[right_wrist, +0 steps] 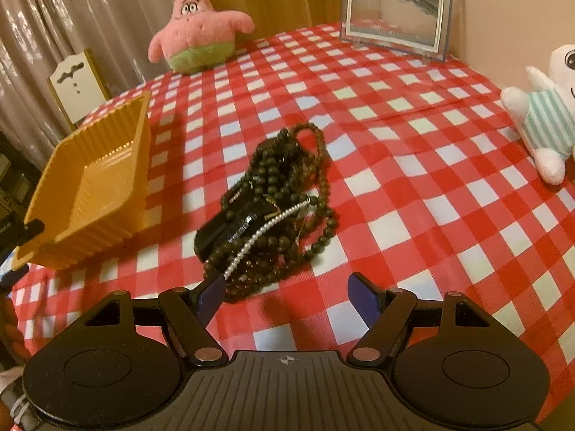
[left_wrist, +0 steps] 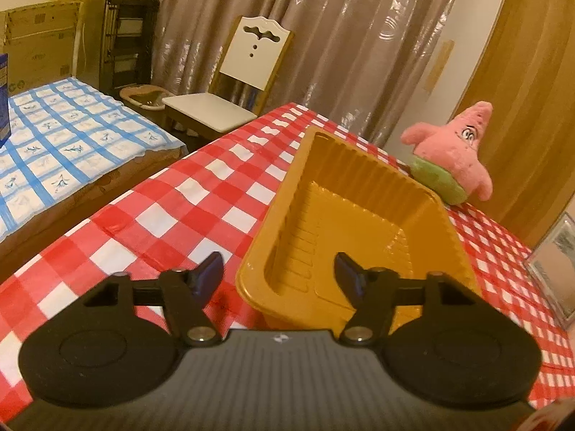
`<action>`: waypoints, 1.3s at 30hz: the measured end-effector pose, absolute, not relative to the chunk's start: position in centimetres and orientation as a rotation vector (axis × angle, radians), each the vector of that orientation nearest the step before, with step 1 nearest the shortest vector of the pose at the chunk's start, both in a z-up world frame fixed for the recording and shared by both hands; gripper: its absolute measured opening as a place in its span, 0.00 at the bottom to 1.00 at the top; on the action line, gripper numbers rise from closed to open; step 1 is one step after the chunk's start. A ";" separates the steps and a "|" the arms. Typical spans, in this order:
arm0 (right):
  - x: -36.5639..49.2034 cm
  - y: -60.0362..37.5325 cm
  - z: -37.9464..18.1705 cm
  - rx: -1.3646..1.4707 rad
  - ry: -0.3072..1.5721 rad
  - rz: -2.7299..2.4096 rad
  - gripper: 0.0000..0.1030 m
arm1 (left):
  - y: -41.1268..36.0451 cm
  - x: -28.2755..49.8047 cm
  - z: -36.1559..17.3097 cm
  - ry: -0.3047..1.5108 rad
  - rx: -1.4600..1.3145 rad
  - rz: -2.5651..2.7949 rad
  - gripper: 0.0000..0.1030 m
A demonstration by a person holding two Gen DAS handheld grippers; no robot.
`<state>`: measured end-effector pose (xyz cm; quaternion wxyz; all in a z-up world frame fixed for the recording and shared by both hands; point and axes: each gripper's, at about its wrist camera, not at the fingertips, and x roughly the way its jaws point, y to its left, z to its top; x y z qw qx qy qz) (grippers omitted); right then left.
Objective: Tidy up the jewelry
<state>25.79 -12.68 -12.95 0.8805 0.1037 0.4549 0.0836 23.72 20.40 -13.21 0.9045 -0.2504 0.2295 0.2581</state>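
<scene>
A pile of jewelry (right_wrist: 276, 208) lies on the red checked tablecloth: dark bead necklaces, a white pearl strand (right_wrist: 262, 235) and a black clip-like piece (right_wrist: 230, 228). My right gripper (right_wrist: 287, 289) is open just in front of the pile, its left fingertip (right_wrist: 212, 292) touching the nearest beads. An empty yellow plastic tray (right_wrist: 90, 186) stands left of the pile, tilted up. In the left wrist view my left gripper (left_wrist: 278, 273) is open at the near rim of the tray (left_wrist: 359, 215), one finger outside the rim and one over the inside.
A pink starfish plush (right_wrist: 196, 32) sits at the table's far edge, also in the left wrist view (left_wrist: 452, 151). A framed mirror (right_wrist: 395, 10) stands at the back. A white plush (right_wrist: 546, 115) is at the right. A chair (left_wrist: 230, 82) and a bed (left_wrist: 64, 136) lie beyond the table.
</scene>
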 end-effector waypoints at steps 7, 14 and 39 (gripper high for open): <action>26.0 -12.3 -13.9 0.203 0.985 0.185 0.73 | 20.9 24.9 -14.4 0.480 -0.509 0.578 0.42; 26.2 -12.2 -14.0 0.206 0.987 0.189 0.73 | 21.5 25.0 -14.5 0.472 -0.487 0.531 0.10; 25.8 -7.2 -9.9 -0.028 0.619 0.428 0.61 | 27.2 22.8 -10.5 0.524 -0.169 0.181 0.04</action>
